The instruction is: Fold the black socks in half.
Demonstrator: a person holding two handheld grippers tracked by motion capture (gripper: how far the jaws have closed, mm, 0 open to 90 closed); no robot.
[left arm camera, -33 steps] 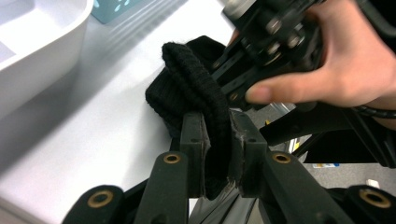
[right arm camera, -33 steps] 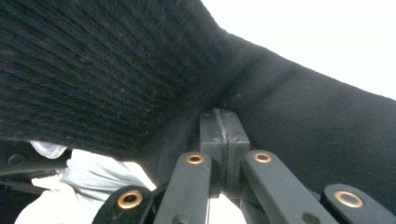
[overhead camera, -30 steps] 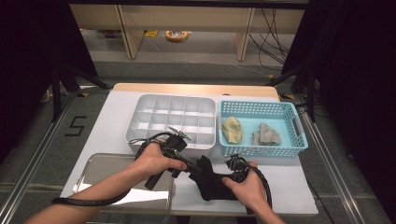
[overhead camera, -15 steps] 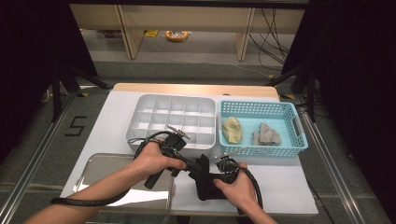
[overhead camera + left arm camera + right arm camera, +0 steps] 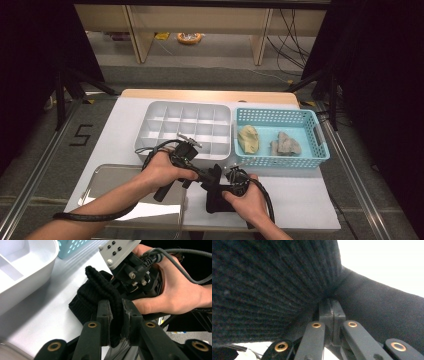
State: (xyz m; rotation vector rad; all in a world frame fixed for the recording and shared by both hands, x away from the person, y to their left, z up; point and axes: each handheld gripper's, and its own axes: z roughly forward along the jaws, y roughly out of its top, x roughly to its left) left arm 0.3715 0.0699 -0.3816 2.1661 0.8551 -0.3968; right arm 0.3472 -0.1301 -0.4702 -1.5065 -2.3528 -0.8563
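Pinching the black ribbed knit sock (image 5: 219,192), low centre of the high view, left gripper (image 5: 116,315) and right gripper (image 5: 329,312) both clamp it; looks mid-fold, next needs a coordinated pull.

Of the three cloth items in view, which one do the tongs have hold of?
The black knitted sock, on the white table in front of the basket; both tongs pinch it. The yellow piece and grey piece lie untouched in the basket.

One black sock (image 5: 218,196), two claws, one white organiser (image 5: 186,127), one blue basket (image 5: 280,118), one metal tray (image 5: 107,177)
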